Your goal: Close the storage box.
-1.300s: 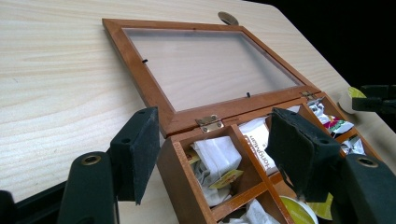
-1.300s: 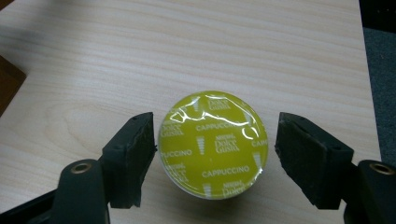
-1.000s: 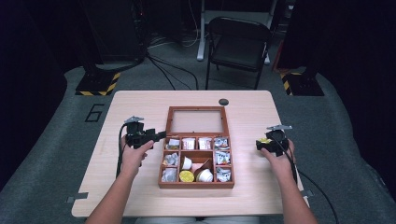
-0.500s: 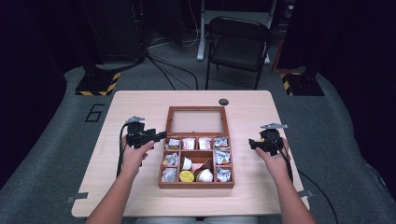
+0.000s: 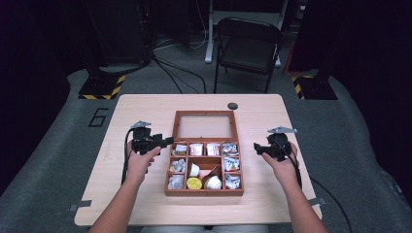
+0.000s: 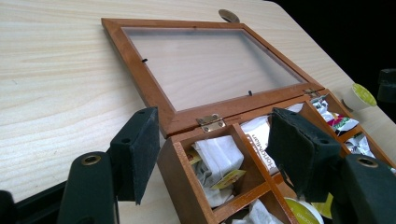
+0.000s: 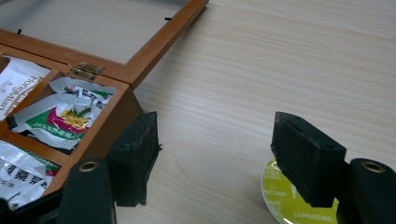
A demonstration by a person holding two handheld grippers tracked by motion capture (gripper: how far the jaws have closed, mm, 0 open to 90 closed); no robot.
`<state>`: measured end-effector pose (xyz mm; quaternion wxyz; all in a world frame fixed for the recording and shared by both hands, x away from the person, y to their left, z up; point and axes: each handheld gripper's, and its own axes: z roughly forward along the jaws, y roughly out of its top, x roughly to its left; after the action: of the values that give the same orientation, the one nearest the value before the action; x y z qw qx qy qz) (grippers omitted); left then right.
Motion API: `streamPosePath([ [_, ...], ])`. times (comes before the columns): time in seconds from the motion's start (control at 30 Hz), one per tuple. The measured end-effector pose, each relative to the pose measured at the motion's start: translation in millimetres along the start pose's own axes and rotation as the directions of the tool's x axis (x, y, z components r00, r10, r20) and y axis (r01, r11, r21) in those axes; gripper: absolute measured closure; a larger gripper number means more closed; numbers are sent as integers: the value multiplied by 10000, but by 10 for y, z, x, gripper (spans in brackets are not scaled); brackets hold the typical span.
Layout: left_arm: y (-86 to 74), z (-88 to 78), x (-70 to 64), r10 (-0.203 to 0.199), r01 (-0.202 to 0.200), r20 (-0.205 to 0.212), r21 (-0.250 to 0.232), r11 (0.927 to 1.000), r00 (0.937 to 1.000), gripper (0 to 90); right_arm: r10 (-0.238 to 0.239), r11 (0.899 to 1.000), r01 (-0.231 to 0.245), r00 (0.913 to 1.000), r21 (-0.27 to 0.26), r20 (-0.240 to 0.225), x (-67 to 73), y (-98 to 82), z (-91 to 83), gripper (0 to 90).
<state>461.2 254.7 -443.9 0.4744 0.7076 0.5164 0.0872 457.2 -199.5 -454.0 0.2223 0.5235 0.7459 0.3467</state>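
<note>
A wooden compartment box point(image 5: 204, 192) sits mid-table, its glass lid point(image 5: 204, 126) laid open flat toward the back. Sachets and coffee capsules fill the compartments, among them a yellow-lidded capsule point(image 5: 194, 183). My left gripper point(image 5: 164, 141) is open at the box's back left corner; in the left gripper view its jaws straddle that corner point(image 6: 175, 154) near the hinge point(image 6: 209, 122). My right gripper point(image 5: 256, 148) is open just right of the box. In the right gripper view one jaw stands beside the box wall point(image 7: 100, 135) and the other over a green cappuccino capsule point(image 7: 280, 196) lying on the table.
A small dark disc point(image 5: 232, 106) lies near the table's back edge. A black folding chair point(image 5: 248, 48) stands behind the table, with cables on the floor. Bare tabletop point(image 5: 301, 121) stretches on both sides of the box.
My right gripper has moved left toward the box's right side. The left gripper and the box have stayed put.
</note>
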Motion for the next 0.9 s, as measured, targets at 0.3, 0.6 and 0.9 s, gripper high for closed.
streamPosePath([
  [0.3,22,46,-23,92,-93,67,149,9998,9999,341,41,10000,-43,9980,-44,-635,103,137,-2,338],
  [0.6,53,100,-36,68,-71,135,190,9998,9999,341,-101,9999,94,9943,-79,-1062,208,265,43,349],
  [0.9,67,130,16,128,-127,-25,359,9993,9999,341,190,9998,-196,9877,-19,-1550,267,432,18,343],
])
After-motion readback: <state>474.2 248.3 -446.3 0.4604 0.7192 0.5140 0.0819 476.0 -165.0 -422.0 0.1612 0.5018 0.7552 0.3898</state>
